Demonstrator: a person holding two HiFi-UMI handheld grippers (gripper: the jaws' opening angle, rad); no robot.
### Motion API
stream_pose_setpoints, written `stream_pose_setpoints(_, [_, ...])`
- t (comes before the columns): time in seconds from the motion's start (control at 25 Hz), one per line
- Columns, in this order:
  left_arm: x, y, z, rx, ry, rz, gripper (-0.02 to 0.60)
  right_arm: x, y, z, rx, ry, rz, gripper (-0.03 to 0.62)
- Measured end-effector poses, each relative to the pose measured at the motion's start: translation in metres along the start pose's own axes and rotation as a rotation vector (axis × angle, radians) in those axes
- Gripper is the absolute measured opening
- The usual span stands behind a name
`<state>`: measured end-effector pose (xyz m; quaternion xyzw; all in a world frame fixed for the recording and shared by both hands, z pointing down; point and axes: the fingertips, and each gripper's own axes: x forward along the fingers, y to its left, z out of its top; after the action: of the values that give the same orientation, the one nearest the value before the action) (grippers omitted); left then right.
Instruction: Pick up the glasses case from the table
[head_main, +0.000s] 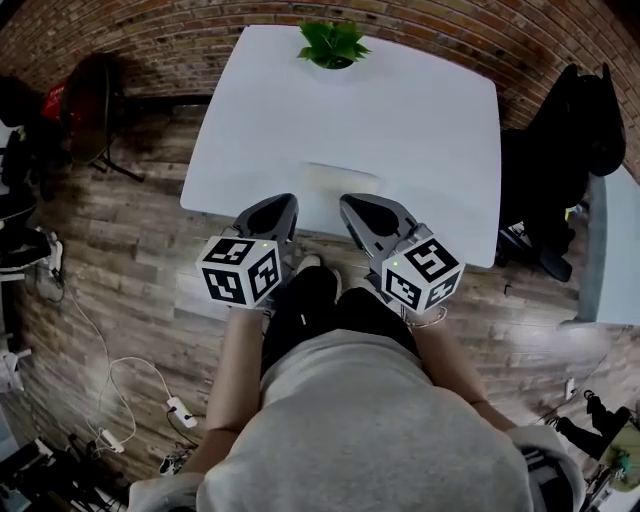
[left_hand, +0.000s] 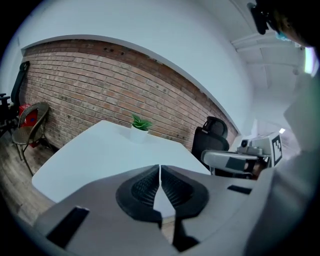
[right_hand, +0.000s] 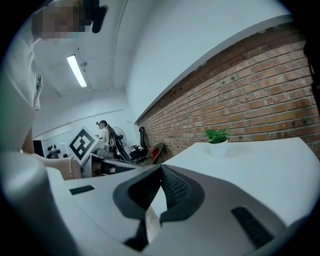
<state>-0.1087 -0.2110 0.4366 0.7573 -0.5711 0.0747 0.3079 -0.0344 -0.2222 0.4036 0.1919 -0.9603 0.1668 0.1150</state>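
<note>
A pale, oblong glasses case (head_main: 341, 179) shows only faintly on the white table (head_main: 420, 120), near its front edge. My left gripper (head_main: 287, 203) and right gripper (head_main: 347, 205) hover side by side over that edge, just short of the case, both shut and empty. In the left gripper view the black ribbed pads of the left gripper (left_hand: 160, 169) meet with nothing between them. The right gripper (right_hand: 160, 172) looks the same in its own view. Neither gripper view shows the case; the jaws' bodies hide the near table.
A small potted plant (head_main: 333, 45) stands at the table's far edge, before a brick wall (left_hand: 100, 85). A black office chair (head_main: 565, 140) is right of the table, a dark chair (head_main: 90, 105) to the left. Cables (head_main: 130, 390) lie on the wooden floor.
</note>
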Motion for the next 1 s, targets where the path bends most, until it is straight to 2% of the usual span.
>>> stream_pose_setpoints(0.2, [0.013, 0.009, 0.004, 0.002, 0.04, -0.017, 0.012, 0.008, -0.019, 0.001, 0.002, 0.018, -0.018, -0.002])
stream_pose_setpoints(0.4, [0.023, 0.021, 0.0, -0.024, 0.067, -0.03, 0.012, 0.021, -0.033, -0.005, -0.058, 0.085, -0.032, -0.002])
stream_pose_setpoints(0.64, [0.034, 0.03, -0.022, -0.065, 0.102, -0.055, 0.012, 0.035, -0.049, -0.02, -0.124, 0.182, -0.03, 0.0])
stream_pose_setpoints(0.72, [0.037, 0.034, -0.031, -0.08, 0.116, -0.065, 0.012, 0.041, -0.053, -0.027, -0.163, 0.228, -0.024, 0.042])
stream_pose_setpoints(0.84, [0.045, 0.04, -0.046, -0.099, 0.143, -0.074, 0.012, 0.055, -0.057, -0.038, -0.235, 0.31, 0.007, 0.068])
stream_pose_setpoints(1.0, [0.051, 0.05, -0.056, -0.116, 0.154, -0.078, 0.012, 0.078, -0.058, -0.057, -0.291, 0.411, 0.074, 0.159])
